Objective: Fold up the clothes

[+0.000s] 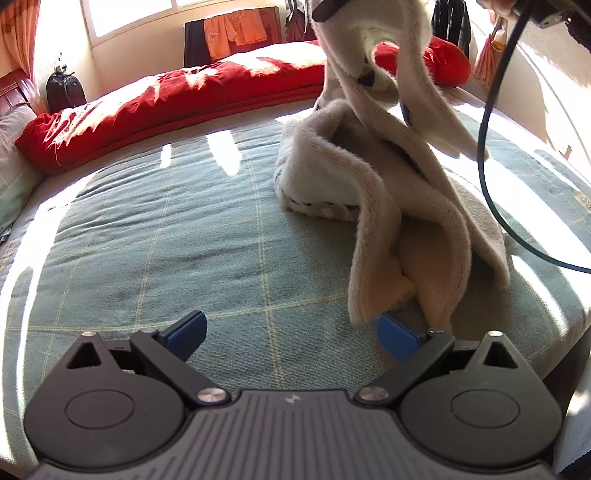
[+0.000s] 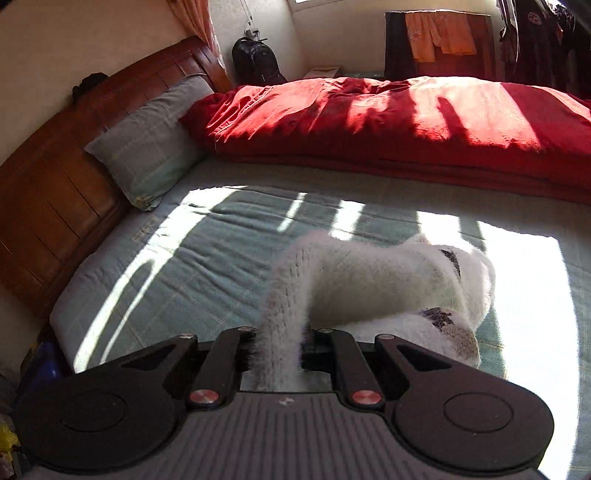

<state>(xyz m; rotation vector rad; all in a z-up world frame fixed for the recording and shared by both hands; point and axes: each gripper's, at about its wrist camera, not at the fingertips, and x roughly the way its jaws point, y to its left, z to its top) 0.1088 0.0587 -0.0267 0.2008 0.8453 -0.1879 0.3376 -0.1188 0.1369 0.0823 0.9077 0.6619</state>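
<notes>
A white fleecy garment [image 1: 373, 177] hangs in a twisted column over the bed [image 1: 155, 236], its upper end pinched high up by the right gripper [image 2: 279, 341] and its lower folds trailing down to the green checked sheet. From the right wrist camera the fingers [image 2: 225, 354] of that gripper are pressed close together on a narrow strip of the fleece, which rises between them and arches away toward the bulk of the cloth lying further out on the mattress in a bright patch of sun. Dark patterned patches show on the garment near its lower edge. The left gripper [image 1: 291, 336] is held low over the sheet with its blue-padded fingers [image 1: 188, 332] spread wide; nothing is between them, though the hanging hem of the fleece drapes just in front of the pad on the right-hand side of that view, partly covering it, and I cannot tell whether the cloth touches it. A black cable [image 1: 487, 155] loops down past the garment on that same side. Along the far side of the bed lies a rumpled red quilt [image 2: 388, 114], and a grey-green pillow [image 2: 147, 144] leans against the wooden headboard [image 2: 55, 173]. A black backpack [image 2: 255, 61] stands in the corner by the wall, and orange clothes [image 2: 439, 33] hang over a dark rack beneath the window.
</notes>
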